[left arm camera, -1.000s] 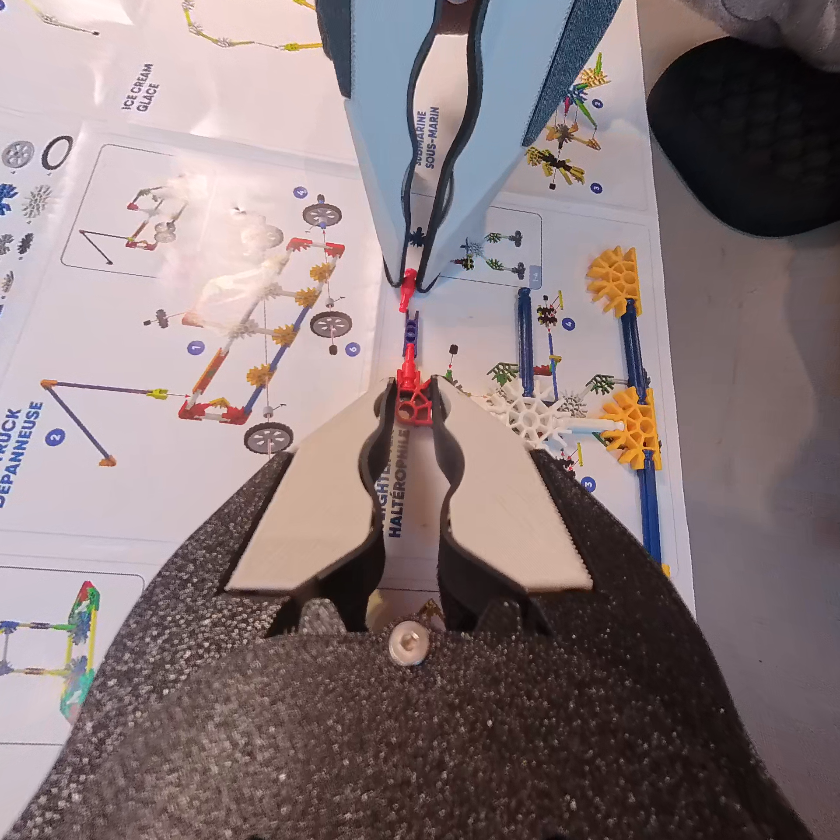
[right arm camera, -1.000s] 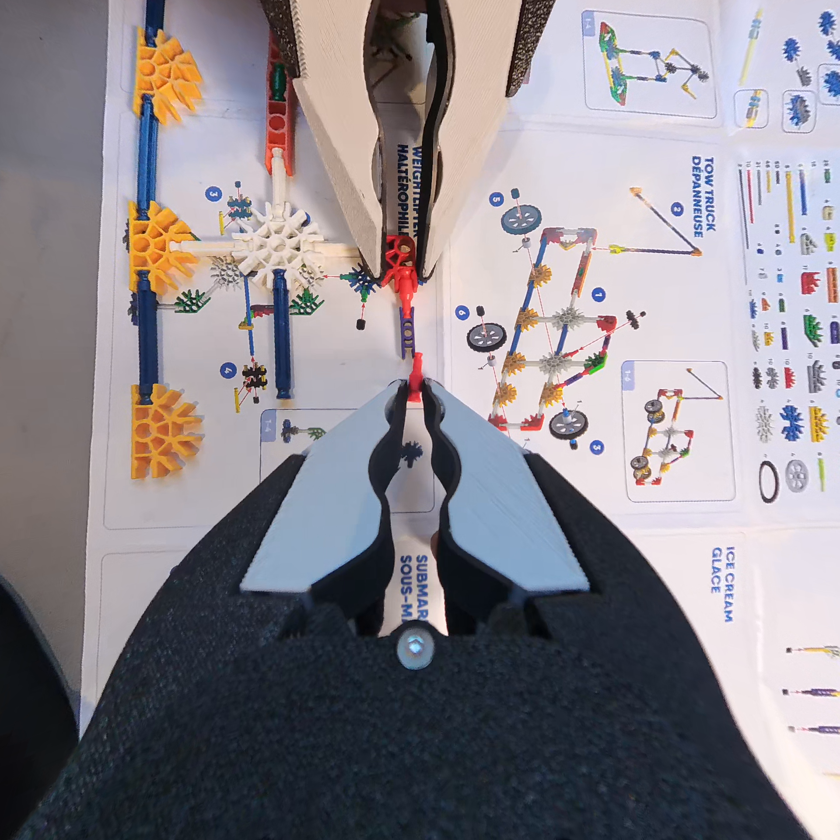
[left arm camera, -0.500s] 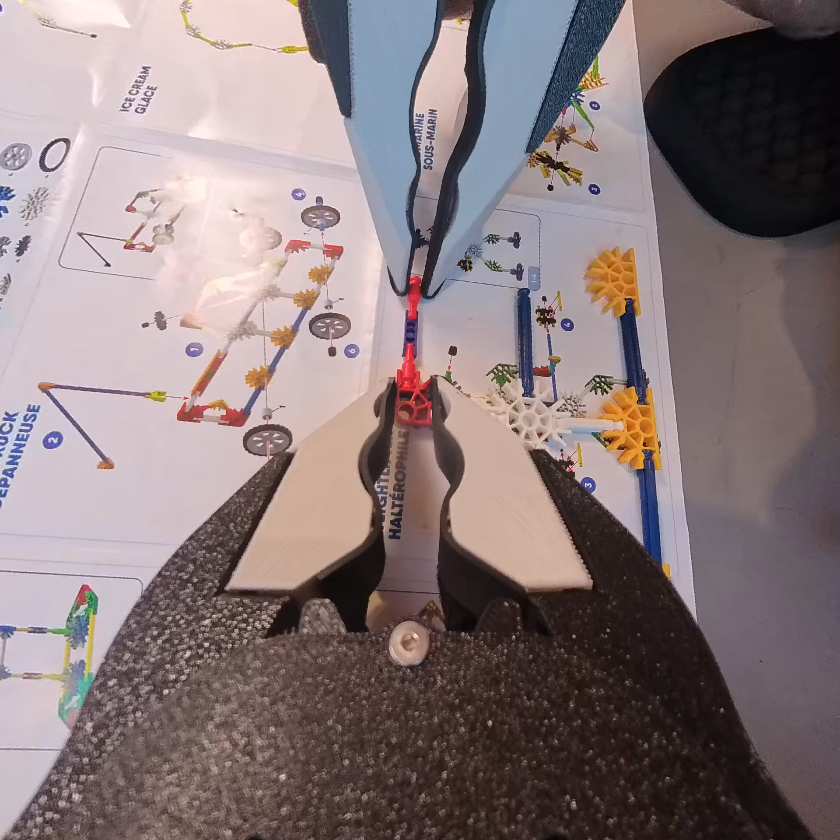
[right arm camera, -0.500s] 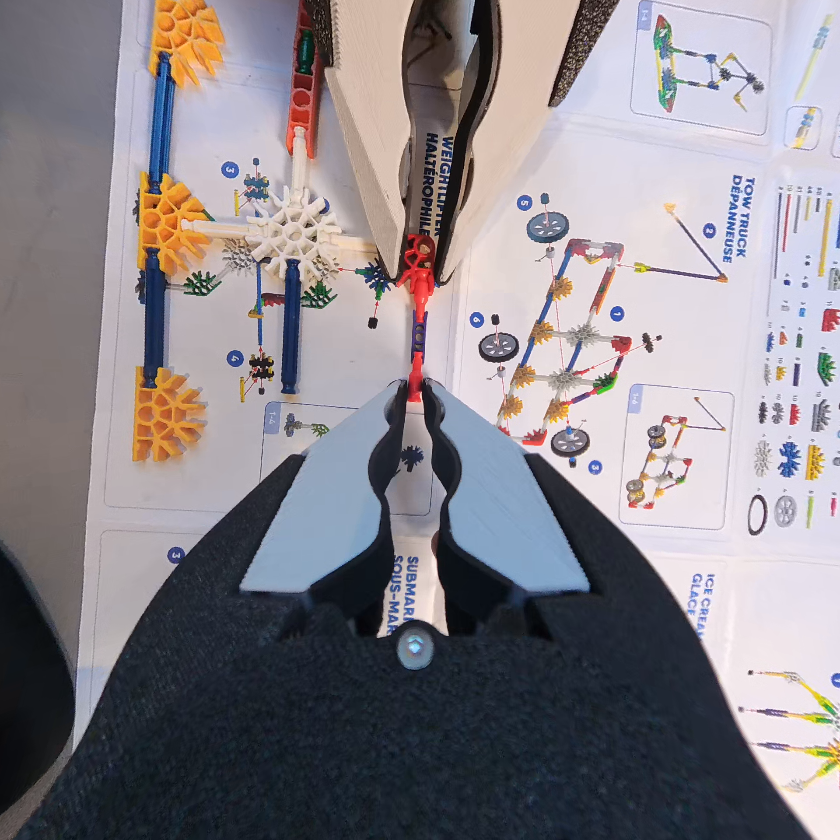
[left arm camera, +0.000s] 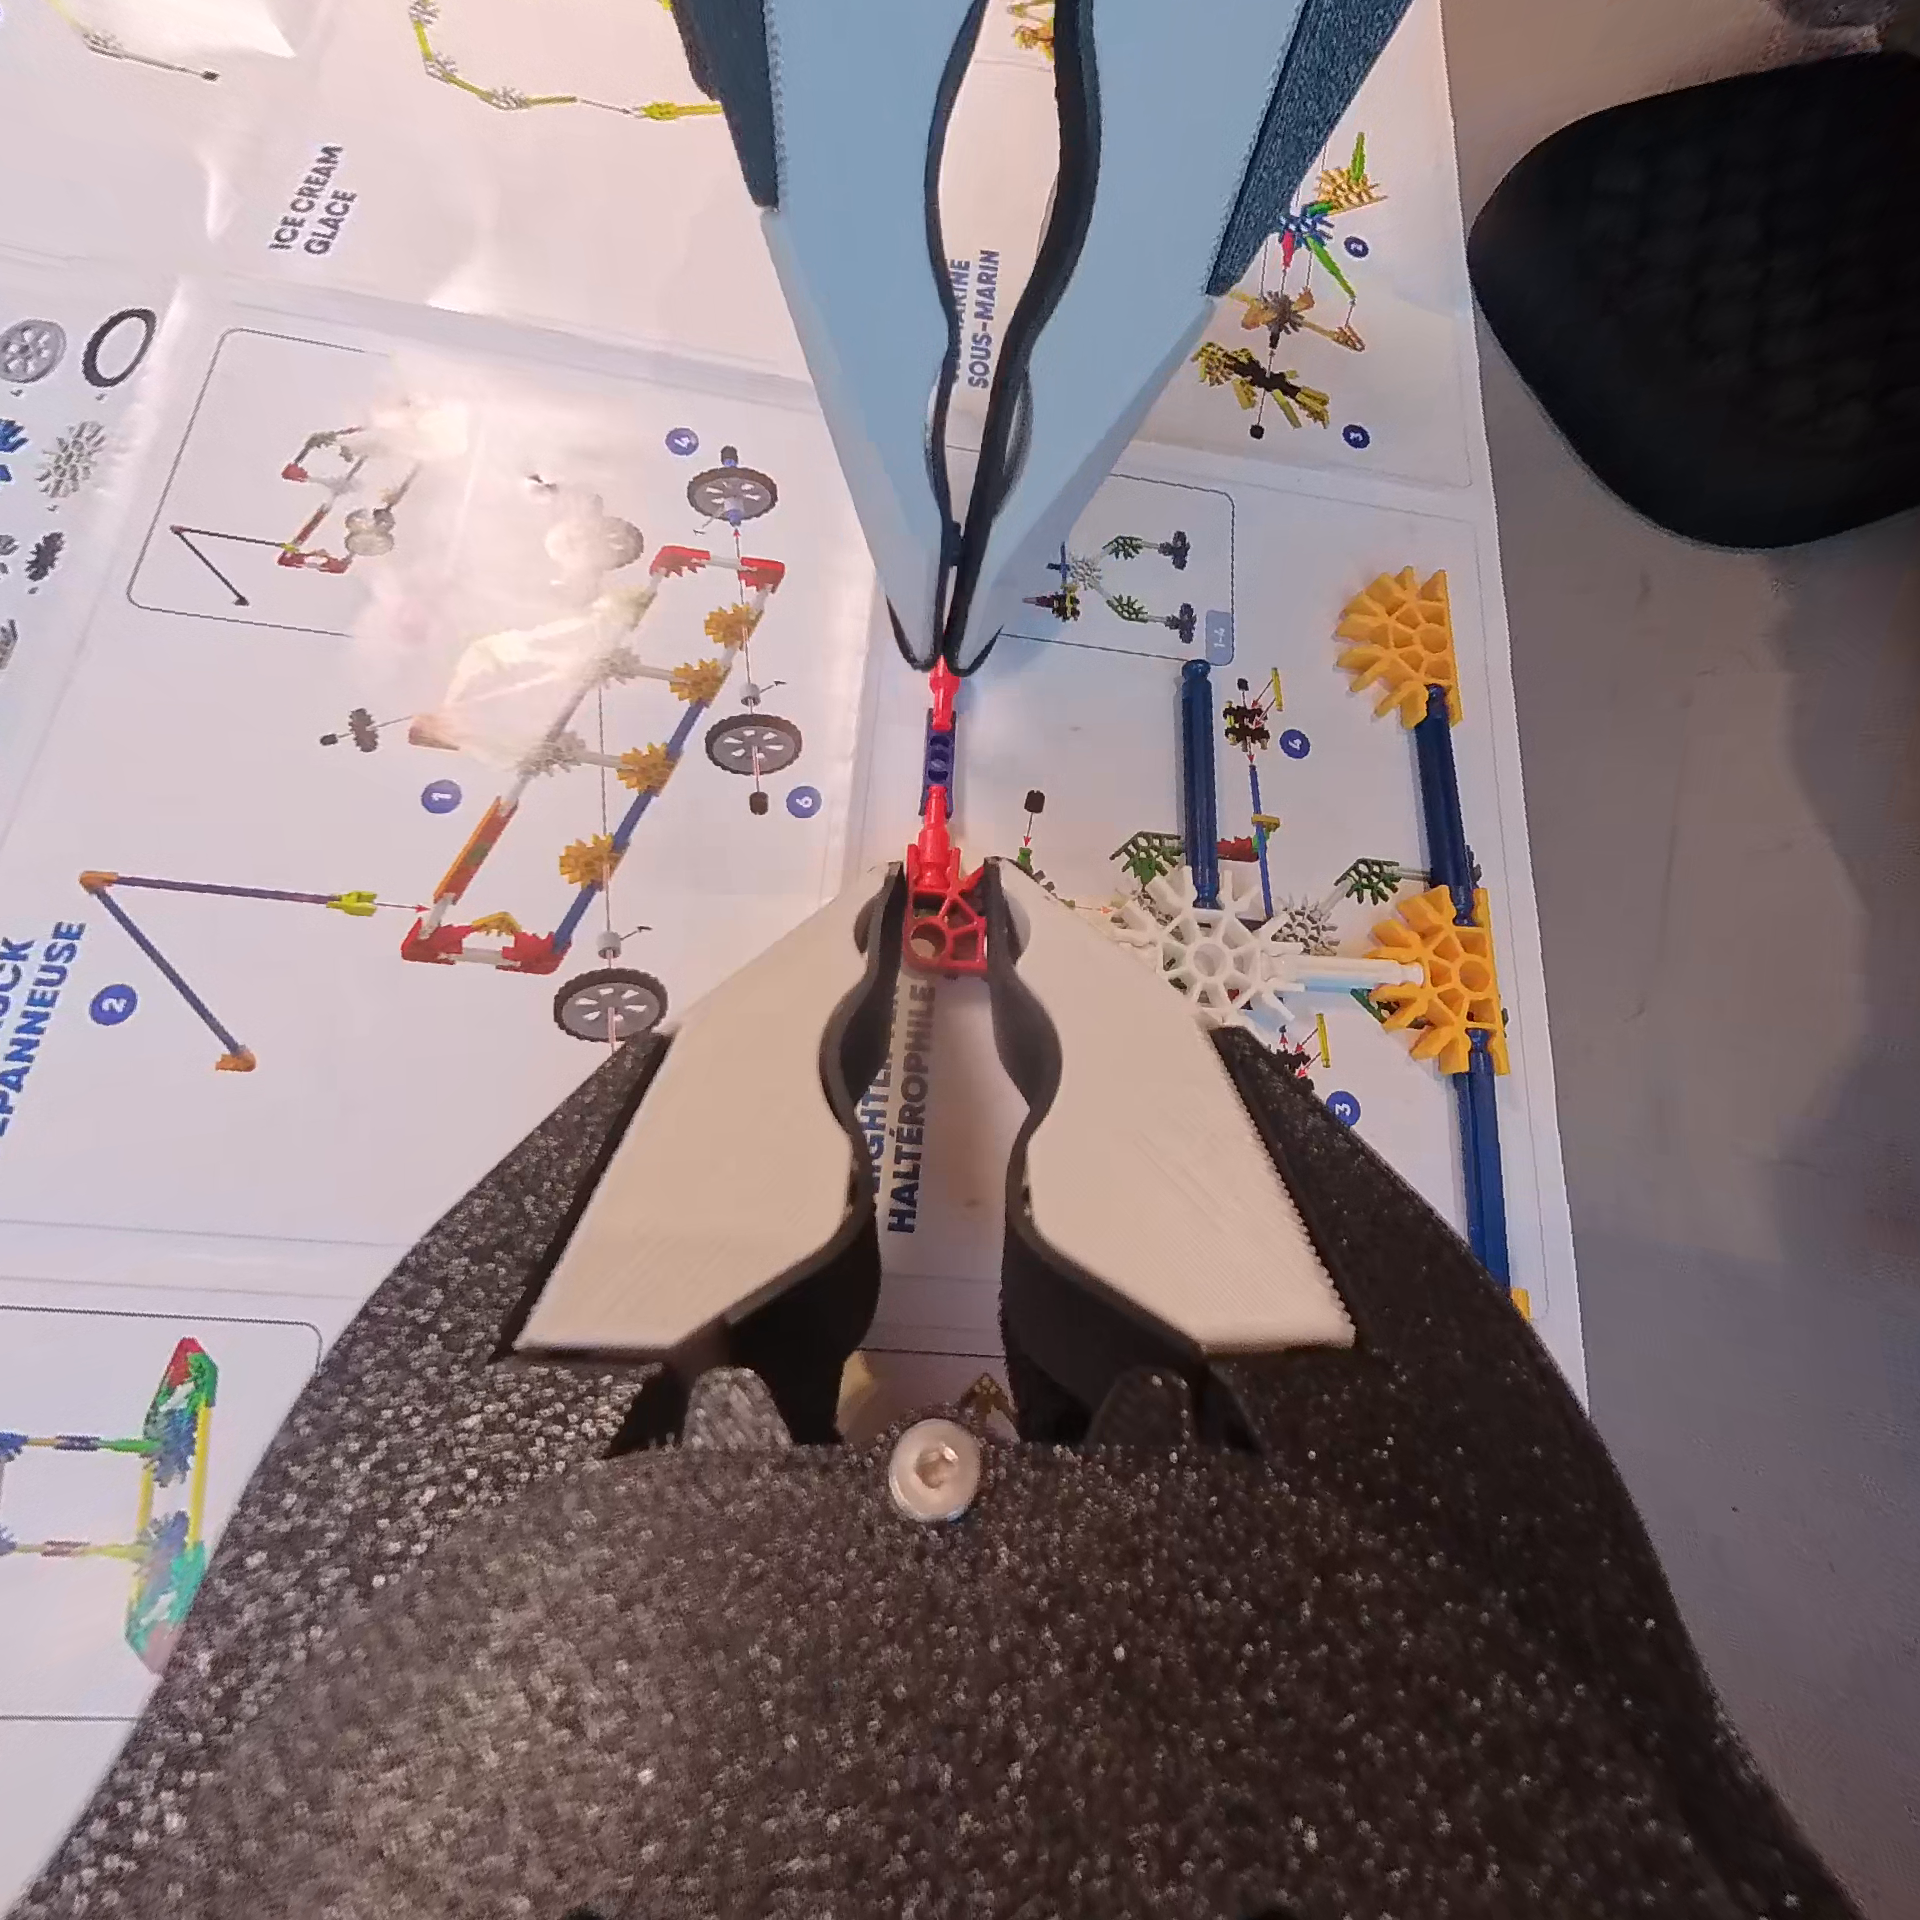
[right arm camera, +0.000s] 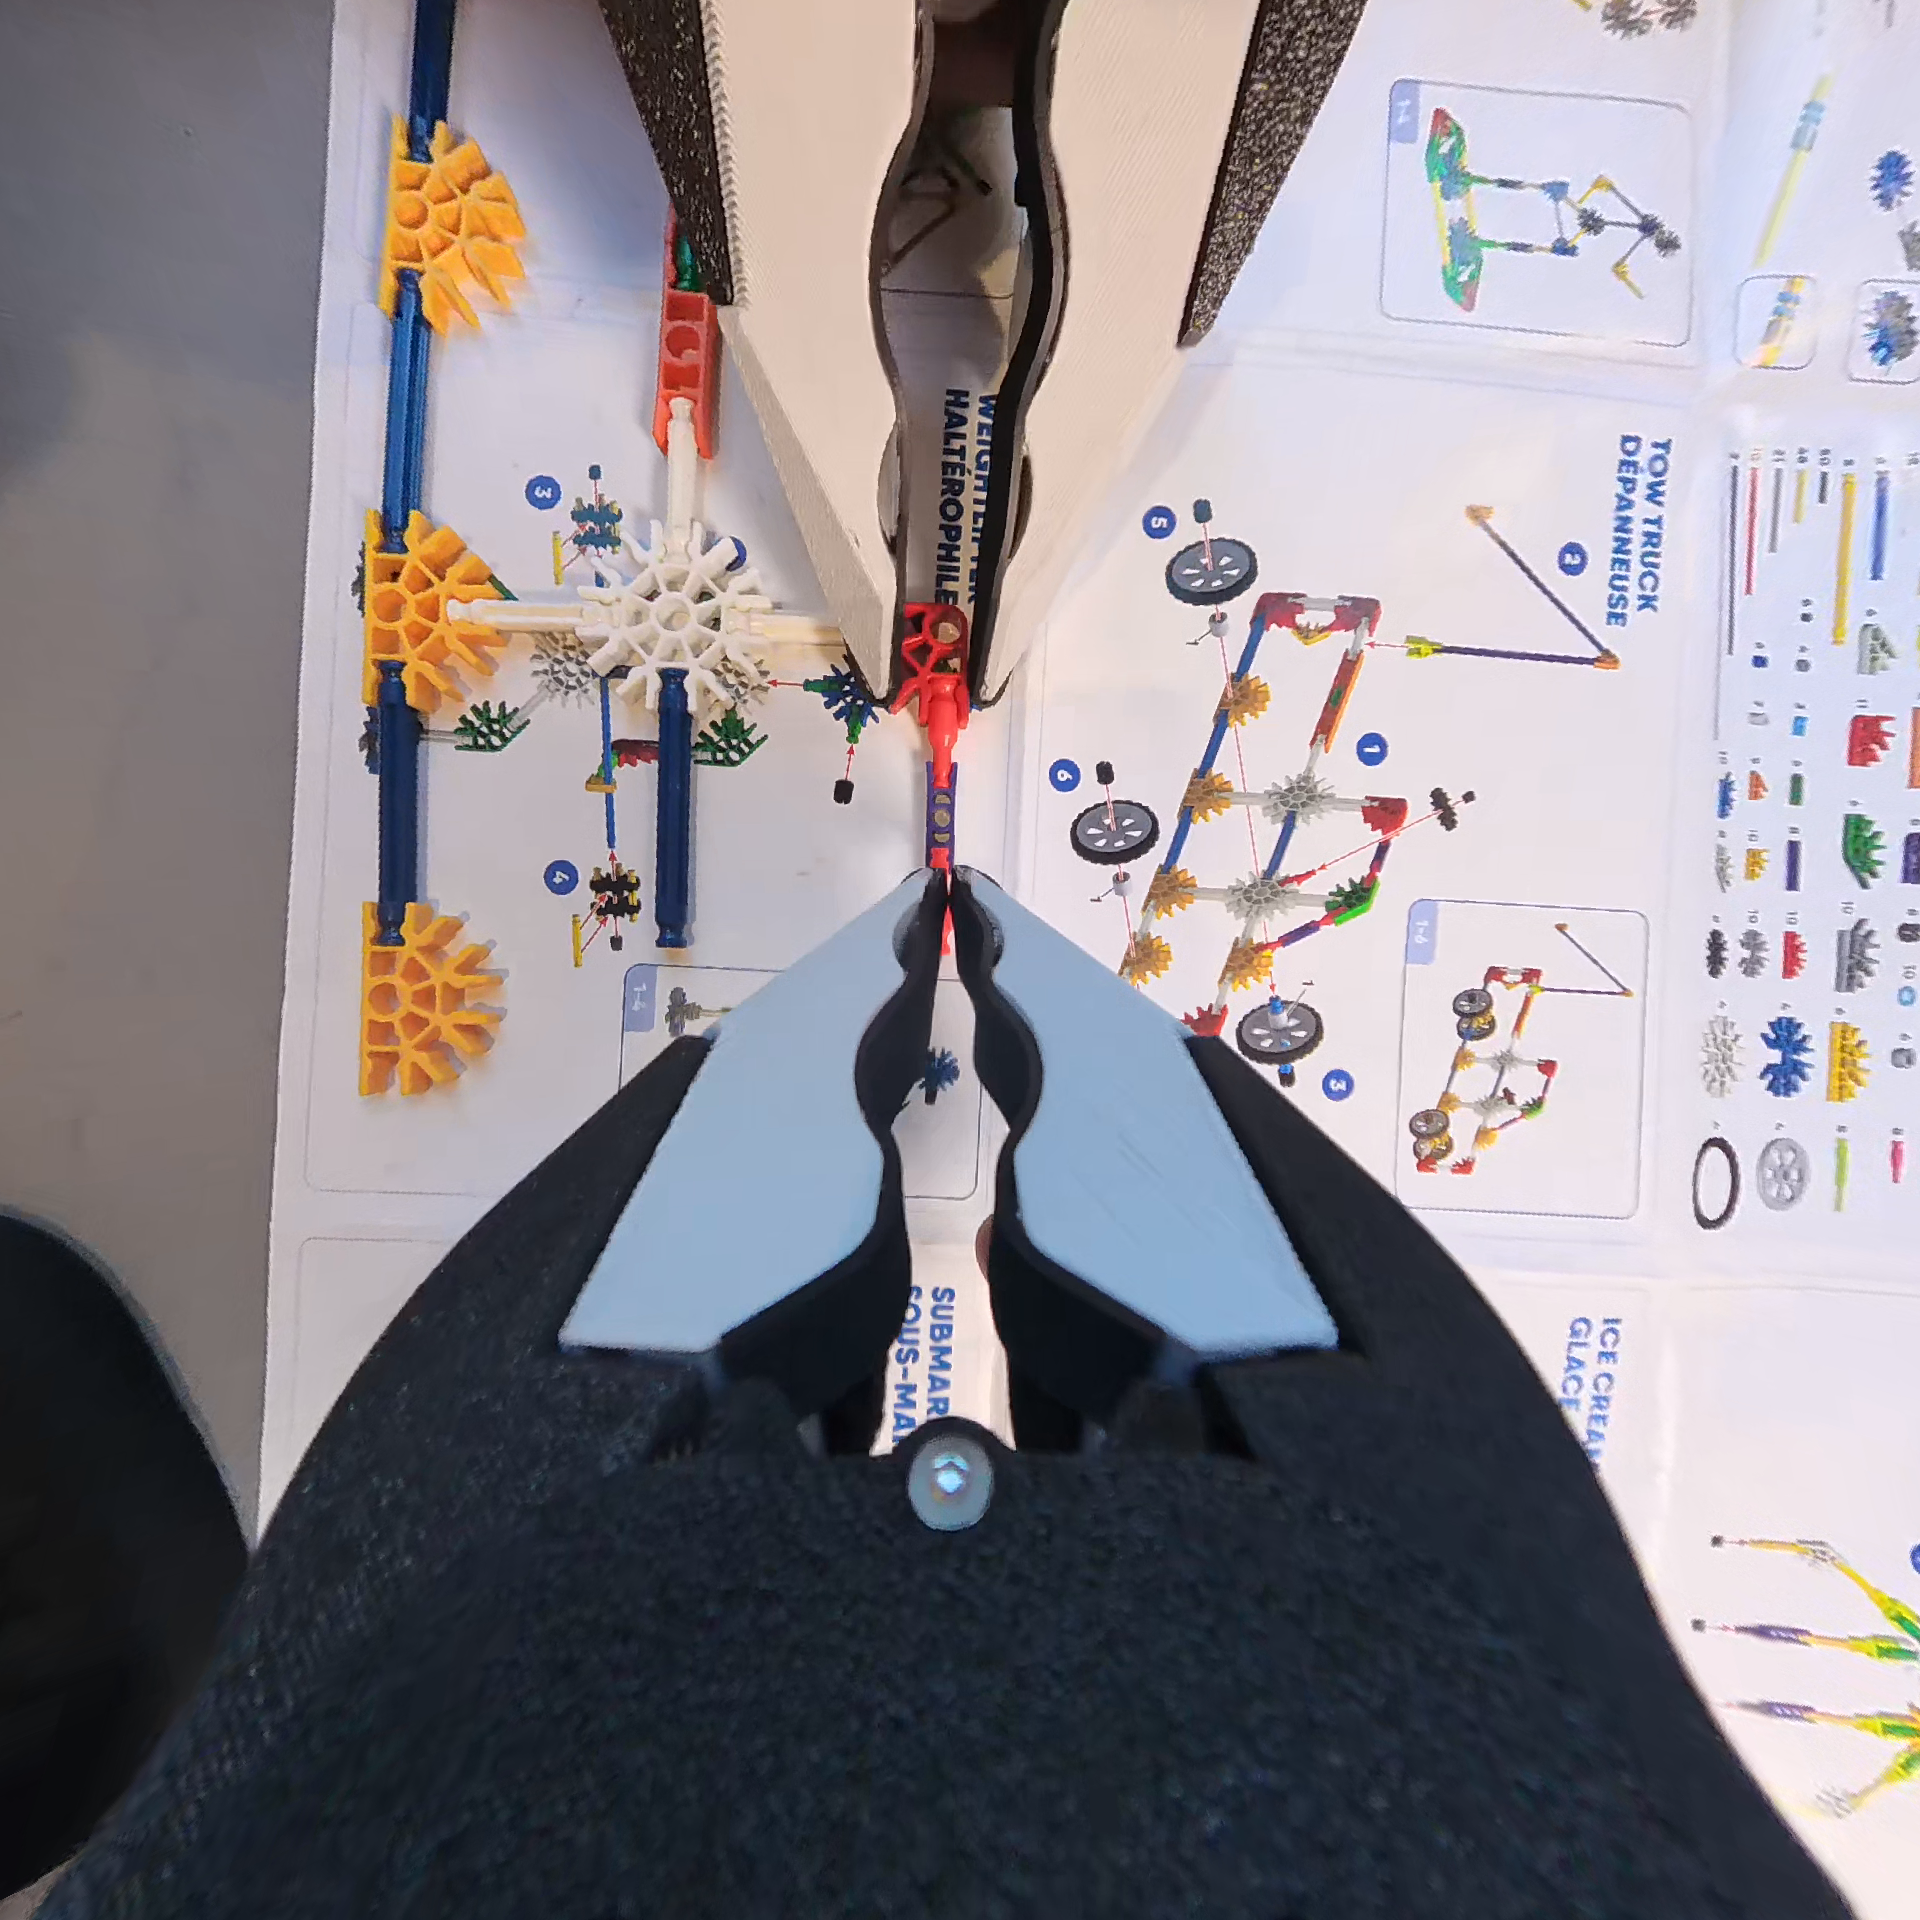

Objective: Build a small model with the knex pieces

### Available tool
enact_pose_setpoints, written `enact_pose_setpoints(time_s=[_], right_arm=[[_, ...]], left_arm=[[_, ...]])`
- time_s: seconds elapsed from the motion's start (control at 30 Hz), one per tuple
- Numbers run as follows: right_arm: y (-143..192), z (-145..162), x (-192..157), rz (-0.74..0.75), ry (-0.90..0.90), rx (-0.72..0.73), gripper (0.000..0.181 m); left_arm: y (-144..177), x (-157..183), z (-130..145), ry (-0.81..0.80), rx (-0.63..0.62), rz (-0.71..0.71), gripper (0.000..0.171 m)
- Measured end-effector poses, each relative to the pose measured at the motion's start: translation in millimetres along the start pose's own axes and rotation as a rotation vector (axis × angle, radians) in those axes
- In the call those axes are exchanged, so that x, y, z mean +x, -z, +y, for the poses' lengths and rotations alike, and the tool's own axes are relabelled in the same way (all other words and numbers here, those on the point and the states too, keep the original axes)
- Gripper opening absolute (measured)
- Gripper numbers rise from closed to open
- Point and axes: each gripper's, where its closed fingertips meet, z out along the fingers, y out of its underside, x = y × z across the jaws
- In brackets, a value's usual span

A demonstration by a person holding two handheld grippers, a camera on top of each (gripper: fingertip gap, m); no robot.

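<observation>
My left gripper (left arm camera: 940,868), with white fingers, is shut on a red connector (left arm camera: 945,925) held at its tips. My right gripper (right arm camera: 943,878), with light blue fingers, faces it and is shut on the end of a thin red rod (right arm camera: 940,748). A small blue piece (right arm camera: 940,816) sits on the rod's middle. The rod's far end meets the red connector (right arm camera: 935,649); I cannot tell whether it is seated. In the left wrist view the right gripper (left arm camera: 943,649) comes in from the top, with the rod (left arm camera: 938,691) between the two.
Both grippers hover over a printed instruction sheet (left arm camera: 416,1091) on a grey table (left arm camera: 1714,1039). A built piece of yellow connectors (right arm camera: 426,613), blue rods and a white connector (right arm camera: 670,618) lies beside the left gripper. A dark rounded object (left arm camera: 1714,291) sits off the sheet. Left tips to right tips: about 4 cm.
The two grippers have drawn closer along the rod's line. In the right wrist view the left gripper with the red connector has shifted right into line with the rod.
</observation>
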Motion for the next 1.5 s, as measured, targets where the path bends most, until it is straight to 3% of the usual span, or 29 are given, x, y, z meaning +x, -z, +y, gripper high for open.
enact_pose_setpoints(time_s=[0.63, 0.87, 0.97, 1.07, 1.37, 1.5], right_arm=[[-10, 3, -4, -0.047, 0.018, -0.243, 0.000], [-11, 3, -4, -0.015, 0.026, -0.271, 0.000], [-10, 3, -3, 0.058, 0.048, -0.218, 0.000], [-4, 3, -12, 0.058, -0.043, -0.117, 0.017], [12, 5, -10, 0.245, -0.309, 0.211, 0.018], [7, 3, -10, 0.258, -0.289, 0.216, 0.017]], left_arm=[[0, 0, 0, 0.005, 0.002, 0.000, 0.013], [0, 0, 0, 0.013, 0.003, 0.007, 0.013], [0, 0, 1, 0.007, 0.003, 0.001, 0.013], [0, 1, 1, 0.001, 0.002, -0.001, 0.013], [4, 8, 6, -0.033, -0.012, 0.045, 0.012], [6, 9, 8, -0.041, -0.010, 0.057, 0.012]])
